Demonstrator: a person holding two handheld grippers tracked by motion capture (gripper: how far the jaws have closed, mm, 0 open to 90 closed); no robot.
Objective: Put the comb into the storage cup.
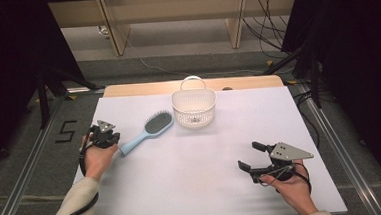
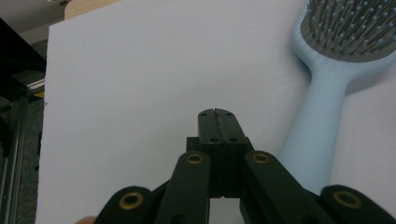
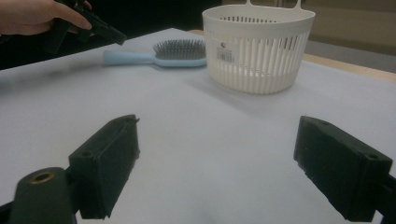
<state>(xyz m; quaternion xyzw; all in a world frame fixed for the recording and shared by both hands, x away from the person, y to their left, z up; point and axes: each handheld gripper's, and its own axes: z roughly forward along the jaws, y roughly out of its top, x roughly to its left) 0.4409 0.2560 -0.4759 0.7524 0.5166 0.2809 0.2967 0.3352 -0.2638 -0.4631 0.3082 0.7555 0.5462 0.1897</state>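
1. Hairbrush (image 1: 147, 132) lying flat near the table's left edge, bristles up, long axis slanting from the handle end at near left to the head at far right, toward the basket.
2. Left gripper (image 1: 111, 138) just beside the handle end, jaws pressed together, clamped on nothing; clearly the nearer hand.
3. Right gripper (image 1: 254, 156) well apart toward the near right corner, jaws spread wide, holding nothing.
4. Basket (image 1: 194, 107) upright by the far edge, just beyond the brush head; looks empty apart from a label inside.
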